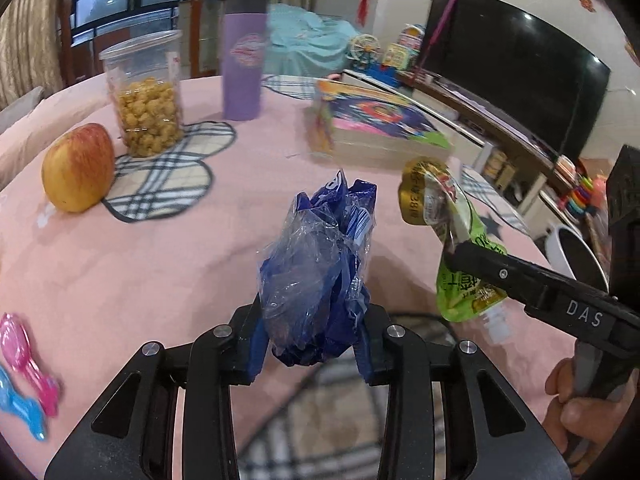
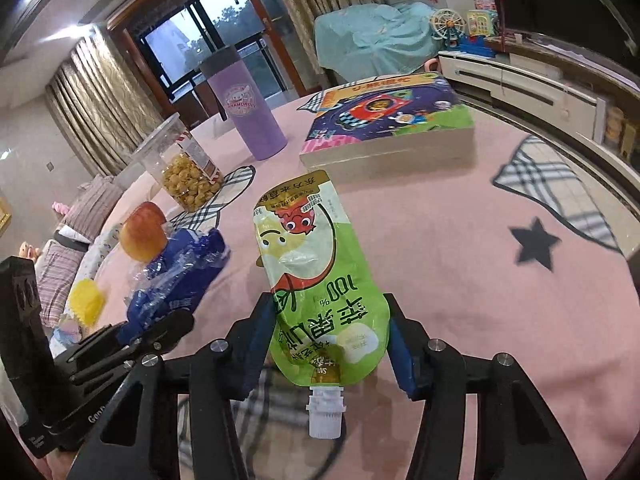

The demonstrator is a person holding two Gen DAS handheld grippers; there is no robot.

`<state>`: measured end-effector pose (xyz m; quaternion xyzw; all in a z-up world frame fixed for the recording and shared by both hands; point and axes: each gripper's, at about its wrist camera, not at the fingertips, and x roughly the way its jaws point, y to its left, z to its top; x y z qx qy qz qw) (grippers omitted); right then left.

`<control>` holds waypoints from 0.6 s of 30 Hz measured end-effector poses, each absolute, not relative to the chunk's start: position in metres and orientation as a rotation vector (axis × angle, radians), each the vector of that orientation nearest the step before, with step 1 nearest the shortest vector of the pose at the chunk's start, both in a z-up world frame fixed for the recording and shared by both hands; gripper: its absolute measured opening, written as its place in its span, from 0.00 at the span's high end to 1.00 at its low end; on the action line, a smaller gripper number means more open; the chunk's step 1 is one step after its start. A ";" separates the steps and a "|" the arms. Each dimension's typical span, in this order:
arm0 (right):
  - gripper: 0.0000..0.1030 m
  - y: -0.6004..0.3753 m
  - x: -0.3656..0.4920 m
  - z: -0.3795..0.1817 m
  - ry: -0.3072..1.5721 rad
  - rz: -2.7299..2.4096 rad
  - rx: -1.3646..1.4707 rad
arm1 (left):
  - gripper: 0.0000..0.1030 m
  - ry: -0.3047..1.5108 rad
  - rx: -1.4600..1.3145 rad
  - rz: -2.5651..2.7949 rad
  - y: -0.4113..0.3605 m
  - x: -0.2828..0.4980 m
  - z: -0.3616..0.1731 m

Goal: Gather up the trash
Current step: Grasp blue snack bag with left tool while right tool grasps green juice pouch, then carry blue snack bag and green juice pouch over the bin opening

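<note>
**Two Pieces of Trash Held Above the Table**

Left wrist view: The left gripper [image 1: 312,344] is closed on a crumpled blue plastic wrapper [image 1: 320,272] at lower centre, both pads pressed against its sides, the wrapper lifted clear of the pink tablecloth [image 1: 160,272]. At the right, the right gripper [image 1: 454,250] is seen clamping a green juice pouch [image 1: 460,240], its white spout pointing down. At upper left, a clear plastic jar [image 1: 146,92] is shown partly filled with yellow popcorn and standing on a plaid mat [image 1: 168,176]. An apple [image 1: 78,168] is placed just beside the mat. A purple tumbler [image 1: 244,60] with a grey lid is located at upper centre; its contents cannot be determined.

Right wrist view: The green juice pouch [image 2: 320,292] is held between the right gripper [image 2: 330,340] pads at centre. At lower left, the blue plastic wrapper [image 2: 176,276] is gripped by the left gripper [image 2: 160,332]. The jar [image 2: 184,168] of popcorn and the tumbler [image 2: 248,108] are visible at upper left. A boxed puzzle [image 2: 388,128] is seen at upper centre.
</note>
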<state>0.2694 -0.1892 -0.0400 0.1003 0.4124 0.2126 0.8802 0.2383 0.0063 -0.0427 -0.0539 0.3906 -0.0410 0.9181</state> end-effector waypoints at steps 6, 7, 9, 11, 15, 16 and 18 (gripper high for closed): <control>0.48 -0.222 0.240 -0.032 0.832 0.401 0.242 | 0.67 0.793 -0.097 -0.137 -0.023 0.218 -0.036; 0.48 -0.227 0.237 -0.031 0.828 0.393 0.249 | 0.67 0.791 -0.096 -0.146 -0.028 0.214 -0.036; 0.48 -0.241 0.228 -0.030 0.822 0.377 0.271 | 0.68 0.793 -0.090 -0.161 -0.037 0.210 -0.036; 0.48 -0.251 0.221 -0.030 0.815 0.360 0.282 | 0.68 0.796 -0.084 -0.176 -0.047 0.205 -0.036; 0.48 -0.268 0.206 -0.030 0.809 0.341 0.306 | 0.68 0.804 -0.072 -0.205 -0.065 0.197 -0.037; 0.48 -0.271 0.203 -0.030 0.807 0.337 0.310 | 0.68 0.805 -0.068 -0.211 -0.069 0.195 -0.037; 0.48 -0.280 0.197 -0.030 0.801 0.325 0.319 | 0.68 0.804 -0.055 -0.221 -0.077 0.192 -0.036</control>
